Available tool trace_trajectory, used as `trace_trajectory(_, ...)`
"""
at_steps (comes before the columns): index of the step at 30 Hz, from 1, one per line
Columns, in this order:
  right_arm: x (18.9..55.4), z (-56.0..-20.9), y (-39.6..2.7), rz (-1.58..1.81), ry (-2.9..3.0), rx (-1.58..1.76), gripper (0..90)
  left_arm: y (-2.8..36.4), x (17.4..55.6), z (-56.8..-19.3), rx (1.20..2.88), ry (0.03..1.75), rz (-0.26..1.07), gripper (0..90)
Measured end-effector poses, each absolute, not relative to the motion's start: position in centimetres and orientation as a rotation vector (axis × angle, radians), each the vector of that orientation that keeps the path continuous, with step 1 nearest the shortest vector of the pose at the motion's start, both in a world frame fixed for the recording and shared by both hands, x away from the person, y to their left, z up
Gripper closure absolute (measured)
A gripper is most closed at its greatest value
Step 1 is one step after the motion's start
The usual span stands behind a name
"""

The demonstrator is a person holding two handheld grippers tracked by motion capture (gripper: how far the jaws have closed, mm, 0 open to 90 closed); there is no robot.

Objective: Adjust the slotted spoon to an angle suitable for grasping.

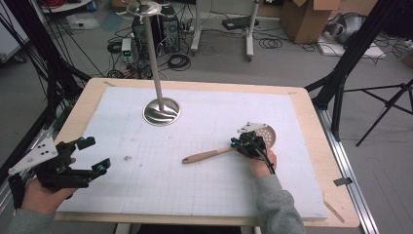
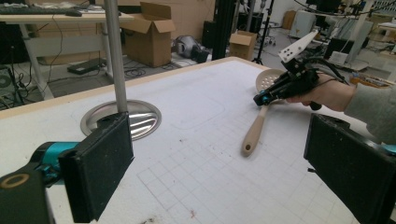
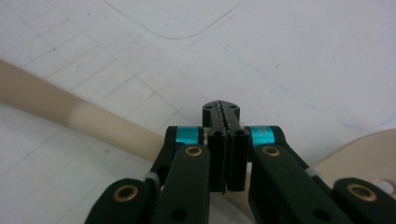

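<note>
High view shows the slotted spoon point(image 1: 229, 149) lying flat on the worktop point(image 1: 204, 146), its long axis running from the handle end at 8 o'clock to the perforated bowl at 2 o'clock. Right gripper point(image 1: 246, 145) hovers over the neck, fingers pressed together, holding nothing. Left gripper point(image 1: 90, 157) sits well apart at 9 o'clock, fingers wide, empty.
</note>
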State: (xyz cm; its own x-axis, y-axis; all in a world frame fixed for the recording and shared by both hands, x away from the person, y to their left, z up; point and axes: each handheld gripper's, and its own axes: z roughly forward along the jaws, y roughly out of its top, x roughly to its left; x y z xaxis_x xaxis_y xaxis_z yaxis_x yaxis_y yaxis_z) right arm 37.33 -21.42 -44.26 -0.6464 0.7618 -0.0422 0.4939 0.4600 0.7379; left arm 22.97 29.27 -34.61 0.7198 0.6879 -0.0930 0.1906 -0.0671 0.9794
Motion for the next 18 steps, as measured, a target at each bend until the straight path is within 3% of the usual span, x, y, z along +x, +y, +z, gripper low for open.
trace_trajectory(18,33.6,-44.1,-24.7,0.998,2.362,1.091,89.8,27.8,24.1,-33.9,1.634,0.671,0.466,8.5)
